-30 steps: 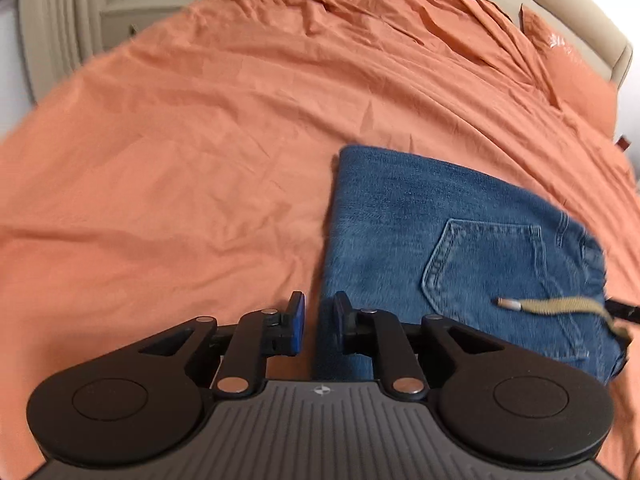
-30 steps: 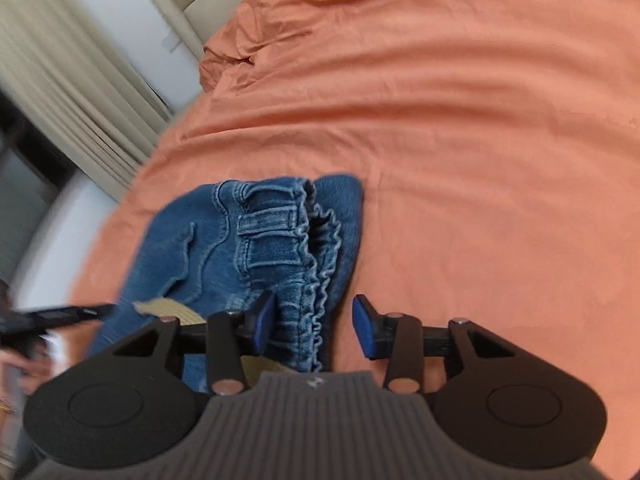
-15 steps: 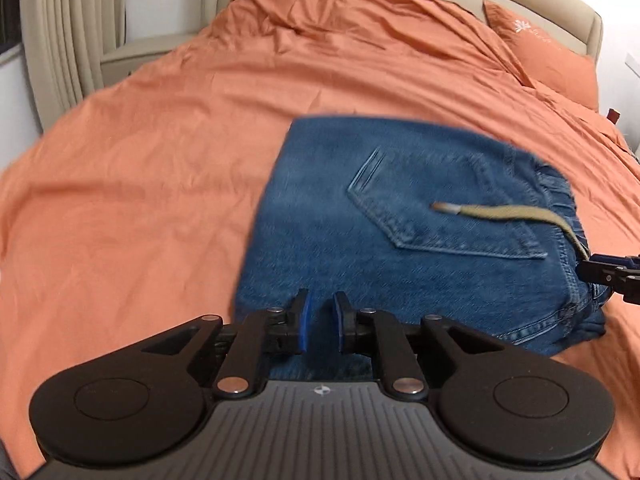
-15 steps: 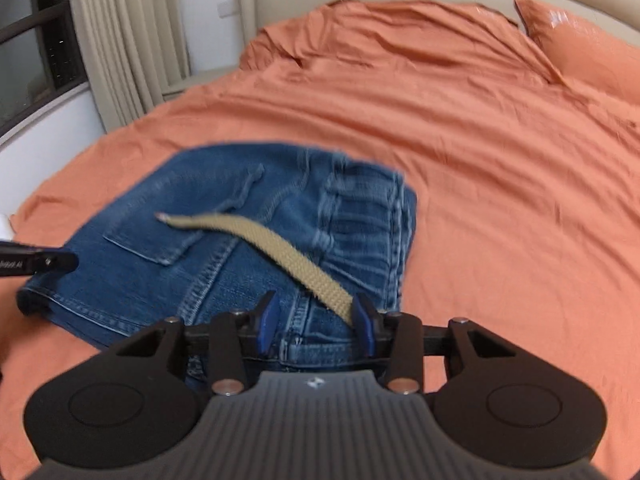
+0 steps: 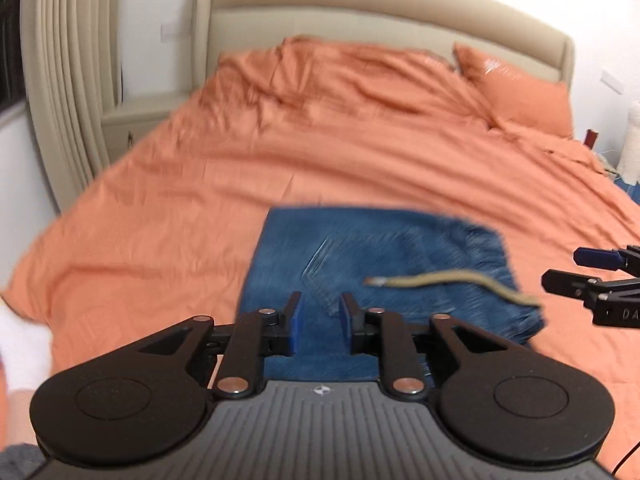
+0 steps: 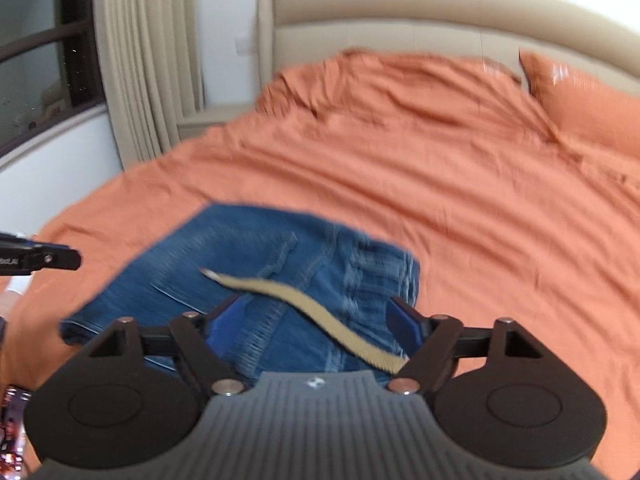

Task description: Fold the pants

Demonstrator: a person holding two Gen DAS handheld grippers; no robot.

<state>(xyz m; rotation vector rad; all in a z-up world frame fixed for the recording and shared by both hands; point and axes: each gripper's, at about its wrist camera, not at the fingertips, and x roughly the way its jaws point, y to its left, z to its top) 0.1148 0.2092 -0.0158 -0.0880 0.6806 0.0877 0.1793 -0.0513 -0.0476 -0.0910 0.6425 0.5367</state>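
Both my claws hang above the near edge of the bed (image 5: pixel 168 208). My left gripper (image 5: pixel 320 322) has a narrow gap between its blue pads and is opening, nothing pinched in it. My right gripper (image 6: pixel 320 322) is spreading wide, also empty; the tan drawstring (image 6: pixel 304 308) shows across the gap, lying on the denim below. The folded jeans (image 5: pixel 360 248) lie flat on the orange sheet, near side, back pocket (image 6: pixel 256 264) up, waistband toward the right. An orange pillow (image 5: pixel 524 96) sits far right by the beige headboard (image 5: pixel 360 20).

Orange-sheeted bed (image 5: pixel 360 168) – beige headboard (image 6: pixel 400 20), pleated curtains (image 6: pixel 140 60) beside dark window (image 6: pixel 36 60).
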